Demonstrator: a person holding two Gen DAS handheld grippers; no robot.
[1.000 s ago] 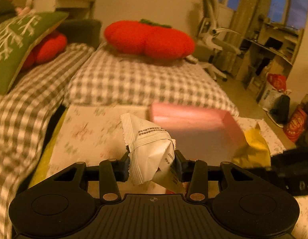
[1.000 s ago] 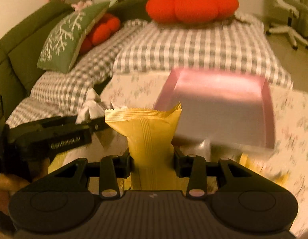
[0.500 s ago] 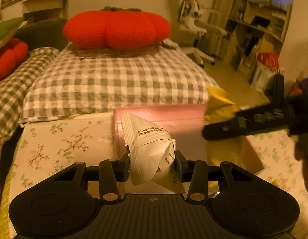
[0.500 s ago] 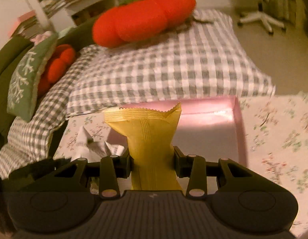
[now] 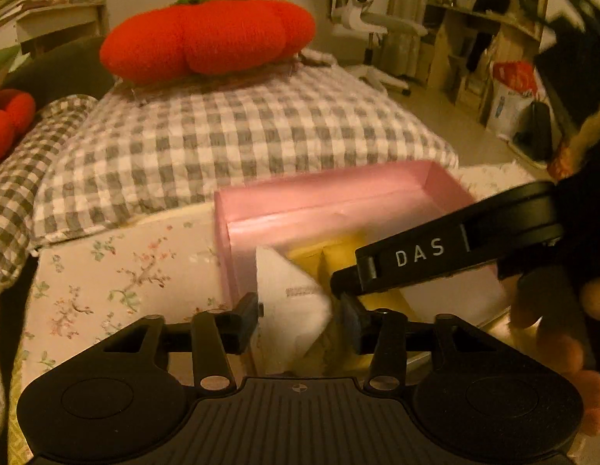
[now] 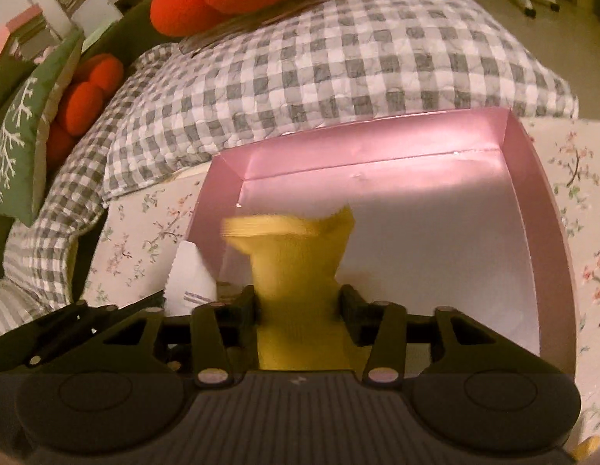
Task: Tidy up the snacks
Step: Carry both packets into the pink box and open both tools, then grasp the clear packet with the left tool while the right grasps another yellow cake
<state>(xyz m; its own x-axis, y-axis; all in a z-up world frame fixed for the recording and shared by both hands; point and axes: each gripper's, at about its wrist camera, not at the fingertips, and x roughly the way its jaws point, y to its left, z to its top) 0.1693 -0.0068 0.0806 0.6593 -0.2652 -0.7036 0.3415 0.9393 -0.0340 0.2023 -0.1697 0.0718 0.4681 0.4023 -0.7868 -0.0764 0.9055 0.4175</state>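
My left gripper (image 5: pixel 299 312) is pinching a crumpled white foil snack packet (image 5: pixel 290 302), which stands up between the fingers just at the near-left corner of the shallow pink cardboard box (image 5: pixel 331 197). My right gripper (image 6: pixel 298 306) is clamped on a yellow crimped-edge snack pouch (image 6: pixel 296 267); the pouch is blurred, upright, and sits over the near-left part of the pink box's pale floor.

From the left wrist camera, the right tool's black finger marked "DAS" (image 5: pixel 447 255) reaches in from 3 o'clock, its tip just beside the white packet, with the yellow pouch behind it inside the box. From the right wrist camera, the white packet shows at 9 o'clock of the yellow pouch, right at the box's left wall; I cannot tell whether it is inside or outside that wall.

The box rests on a floral-print tablecloth (image 6: pixel 137 240). At 12 o'clock beyond it lies a grey-and-white checked cushion (image 6: pixel 319 77) with a big red pumpkin-shaped plush (image 5: pixel 207 37) on top.
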